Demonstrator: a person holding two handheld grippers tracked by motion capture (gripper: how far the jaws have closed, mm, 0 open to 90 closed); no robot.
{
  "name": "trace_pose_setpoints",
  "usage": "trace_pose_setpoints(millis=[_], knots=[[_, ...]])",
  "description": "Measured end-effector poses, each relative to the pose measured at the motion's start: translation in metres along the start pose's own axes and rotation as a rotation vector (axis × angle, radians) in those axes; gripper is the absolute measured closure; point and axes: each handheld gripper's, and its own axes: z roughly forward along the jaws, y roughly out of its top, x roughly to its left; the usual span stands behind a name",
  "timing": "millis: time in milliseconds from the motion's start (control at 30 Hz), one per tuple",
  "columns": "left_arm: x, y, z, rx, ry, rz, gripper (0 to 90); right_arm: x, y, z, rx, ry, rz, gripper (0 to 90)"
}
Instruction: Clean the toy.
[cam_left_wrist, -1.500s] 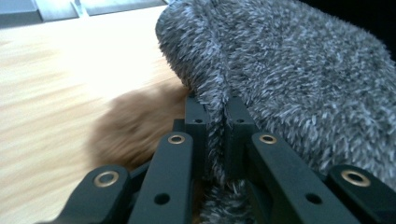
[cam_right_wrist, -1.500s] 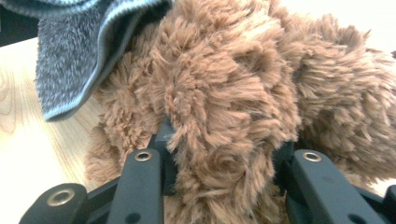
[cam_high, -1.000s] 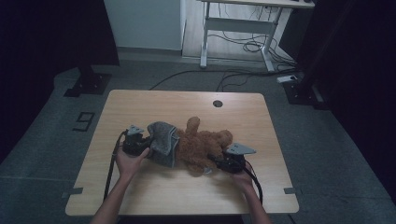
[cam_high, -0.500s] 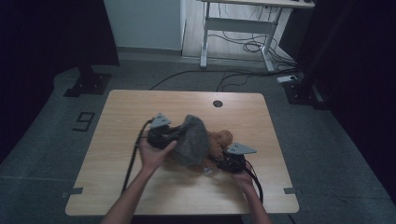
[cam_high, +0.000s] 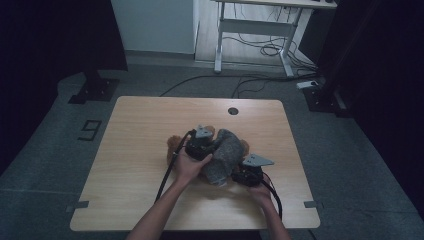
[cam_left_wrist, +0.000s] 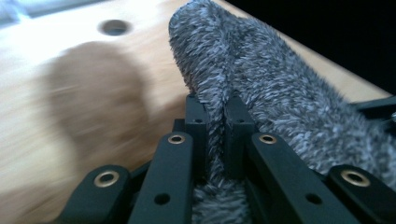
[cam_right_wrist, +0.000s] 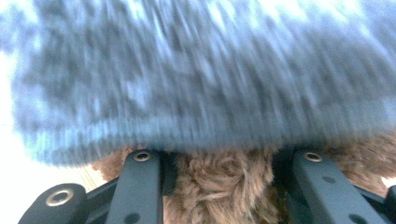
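Dragging grey fuzzy garment (cam_high: 225, 155) rightward over teddy bear (cam_high: 175, 145), left gripper (cam_left_wrist: 215, 116) pinching it, right gripper (cam_right_wrist: 219, 172) clamping bear; dressing half-done.

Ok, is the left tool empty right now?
No, the left tool is clamped on a fold of the grey fuzzy cloth.

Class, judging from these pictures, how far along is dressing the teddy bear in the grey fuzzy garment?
Done: the left gripper is shut on the garment, and the right gripper clamps the teddy bear. In hand: the garment is draped over the bear. Left: it lies bunched up, so working it properly onto the bear probably remains.
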Motion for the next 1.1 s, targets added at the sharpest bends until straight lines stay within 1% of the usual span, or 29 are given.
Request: trace_pose_setpoints(millis=[33,100,133,167,200,233,267,300,333,367,433,500,533,567,633,733,767,833,900,967,1000,1067,1100], knots=[[0.007,-0.005,-0.007,-0.006,0.008,-0.011,82.5,0.0,0.0,0.0,-0.003,0.001,0.004,59.9],[0.017,-0.014,-0.019,-0.022,0.022,-0.024,82.6,0.0,0.0,0.0,-0.003,-0.001,0.005,59.9],[0.022,-0.018,-0.026,-0.031,0.034,-0.021,82.6,0.0,0.0,0.0,-0.004,-0.002,0.005,59.9],[0.029,-0.024,-0.037,-0.045,0.06,-0.021,82.6,0.0,0.0,0.0,-0.005,-0.003,0.008,59.9],[0.034,-0.029,-0.043,-0.054,0.078,-0.022,82.6,0.0,0.0,0.0,-0.006,-0.001,0.014,59.8],[0.042,-0.035,-0.05,-0.068,0.092,-0.038,82.6,0.0,0.0,0.0,-0.006,0.0,0.016,59.8],[0.052,-0.042,-0.057,-0.079,0.092,-0.07,82.6,0.0,0.0,0.0,-0.006,0.0,0.018,59.8],[0.062,-0.049,-0.063,-0.095,0.077,-0.116,82.7,0.001,0.0,0.0,-0.007,-0.001,0.019,59.7],[0.071,-0.055,-0.068,-0.104,0.073,-0.149,82.7,0.001,0.0,0.0,-0.009,-0.001,0.02,59.8],[0.078,-0.061,-0.073,-0.108,0.082,-0.168,82.7,0.001,0.0,0.001,-0.012,-0.002,0.022,59.8],[0.089,-0.069,-0.078,-0.095,0.121,-0.187,82.8,0.001,0.0,0.001,-0.013,-0.002,0.029,59.8],[0.098,-0.078,-0.079,-0.068,0.155,-0.204,82.9,0.001,0.0,0.001,-0.013,-0.001,0.034,59.8],[0.102,-0.082,-0.078,-0.055,0.167,-0.212,83.0,0.001,0.0,0.001,-0.013,-0.002,0.034,59.8],[0.107,-0.089,-0.074,-0.035,0.177,-0.225,83.0,0.001,0.0,0.001,-0.012,-0.002,0.033,59.8],[0.113,-0.1,-0.064,-0.004,0.177,-0.246,83.0,0.001,0.0,0.001,-0.012,0.0,0.032,59.8],[0.113,-0.111,-0.049,0.034,0.163,-0.258,83.0,0.0,0.0,0.001,-0.013,0.003,0.03,59.8],[0.113,-0.112,-0.046,0.039,0.16,-0.26,83.1,0.0,-0.001,0.001,-0.013,0.003,0.03,59.8],[0.113,-0.112,-0.045,0.036,0.153,-0.266,83.1,0.0,-0.001,0.0,-0.012,0.004,0.029,59.8],[0.114,-0.106,-0.052,0.025,0.146,-0.266,83.1,-0.001,-0.001,0.0,-0.013,0.006,0.031,59.8],[0.114,-0.099,-0.062,-0.004,0.142,-0.263,83.1,-0.002,-0.001,0.0,-0.014,0.008,0.028,59.8],[0.113,-0.093,-0.07,-0.033,0.137,-0.259,83.0,-0.002,-0.001,0.0,-0.015,0.007,0.024,59.8],[0.11,-0.079,-0.084,-0.079,0.147,-0.237,83.0,-0.001,0.0,0.001,-0.019,-0.003,0.002,60.0],[0.108,-0.072,-0.089,-0.097,0.144,-0.225,83.0,-0.001,0.001,0.003,-0.023,-0.01,-0.006,60.0]])
